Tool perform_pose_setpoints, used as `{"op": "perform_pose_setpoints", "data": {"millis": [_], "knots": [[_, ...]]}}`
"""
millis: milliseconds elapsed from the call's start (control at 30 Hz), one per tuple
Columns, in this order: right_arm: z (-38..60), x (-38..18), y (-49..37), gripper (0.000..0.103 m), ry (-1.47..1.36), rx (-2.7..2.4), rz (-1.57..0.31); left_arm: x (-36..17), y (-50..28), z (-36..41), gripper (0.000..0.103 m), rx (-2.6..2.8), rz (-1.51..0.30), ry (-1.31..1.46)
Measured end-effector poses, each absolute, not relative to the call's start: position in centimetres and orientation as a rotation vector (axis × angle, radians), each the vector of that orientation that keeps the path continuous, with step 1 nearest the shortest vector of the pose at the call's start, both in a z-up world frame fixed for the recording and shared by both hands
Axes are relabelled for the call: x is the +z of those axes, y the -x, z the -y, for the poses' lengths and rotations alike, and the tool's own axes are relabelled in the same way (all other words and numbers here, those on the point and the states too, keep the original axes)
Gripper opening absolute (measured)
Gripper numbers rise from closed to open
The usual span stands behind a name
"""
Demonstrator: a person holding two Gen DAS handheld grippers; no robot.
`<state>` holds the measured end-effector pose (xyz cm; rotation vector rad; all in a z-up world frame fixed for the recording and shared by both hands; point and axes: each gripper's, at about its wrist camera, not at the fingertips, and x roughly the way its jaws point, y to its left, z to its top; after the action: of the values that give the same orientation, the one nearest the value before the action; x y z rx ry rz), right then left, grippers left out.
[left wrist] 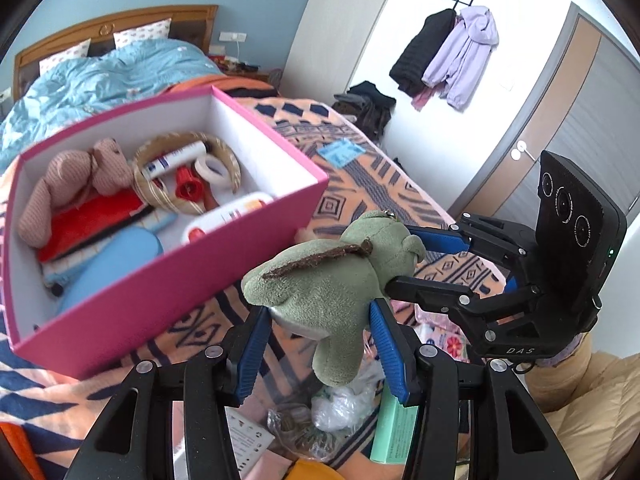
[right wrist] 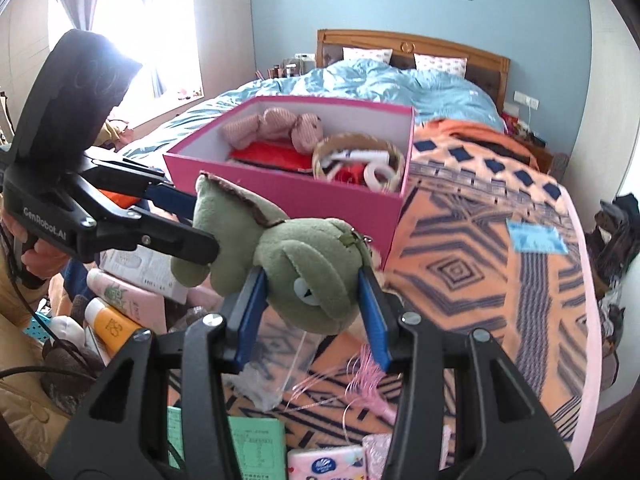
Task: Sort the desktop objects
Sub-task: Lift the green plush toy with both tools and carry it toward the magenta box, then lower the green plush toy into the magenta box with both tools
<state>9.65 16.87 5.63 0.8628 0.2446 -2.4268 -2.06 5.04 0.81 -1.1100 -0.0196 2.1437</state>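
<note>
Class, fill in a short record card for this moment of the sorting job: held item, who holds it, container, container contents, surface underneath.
Held item: green plush toy, lifted clear of the blanket
Left hand-held gripper: shut on the toy's body end
Right hand-held gripper: shut on the toy's head
Container: pink box, open, beside the toy
Container contents: pink knitted bunny, woven basket with a tube and tape roll, red cloth
Surface underneath: orange patterned blanket

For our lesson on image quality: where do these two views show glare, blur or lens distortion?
Right wrist view: the bright curtained window is blown out, washing over the black left gripper. Left wrist view: the pink cardboard box looks slightly soft. Both views: fisheye bending, dark corners.
</note>
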Motion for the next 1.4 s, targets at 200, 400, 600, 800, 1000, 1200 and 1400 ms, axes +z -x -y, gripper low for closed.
{"op": "perform_pose_setpoints", "data": {"millis": [200,400,600,800,1000,1200,1400], "knots": [[-16.3,6.9,-9.1,0.048,-0.816,-2.428,-0.265,2.0,2.3,-4.5,0.051,2.186,0.019,1.074],[-15.9,7.6,-8.5,0.048,-0.787,-2.424,-0.277,2.7,2.8,-4.0,0.051,2.213,0.022,1.054],[-15.5,8.5,-7.9,0.048,-0.752,-2.431,-0.293,3.5,3.4,-3.7,0.051,2.241,0.029,1.025],[-15.3,9.4,-6.9,0.048,-0.723,-2.435,-0.297,4.4,4.3,-3.4,0.051,2.271,0.031,0.995],[-15.2,10.0,-5.7,0.048,-0.706,-2.436,-0.294,4.9,5.2,-3.3,0.051,2.3,0.014,0.979],[-14.9,10.3,-4.6,0.048,-0.699,-2.44,-0.305,5.0,6.3,-3.1,0.051,2.315,0.026,0.982],[-14.6,10.5,-3.9,0.048,-0.693,-2.44,-0.311,5.2,6.9,-2.9,0.051,2.327,0.034,0.979]]}}
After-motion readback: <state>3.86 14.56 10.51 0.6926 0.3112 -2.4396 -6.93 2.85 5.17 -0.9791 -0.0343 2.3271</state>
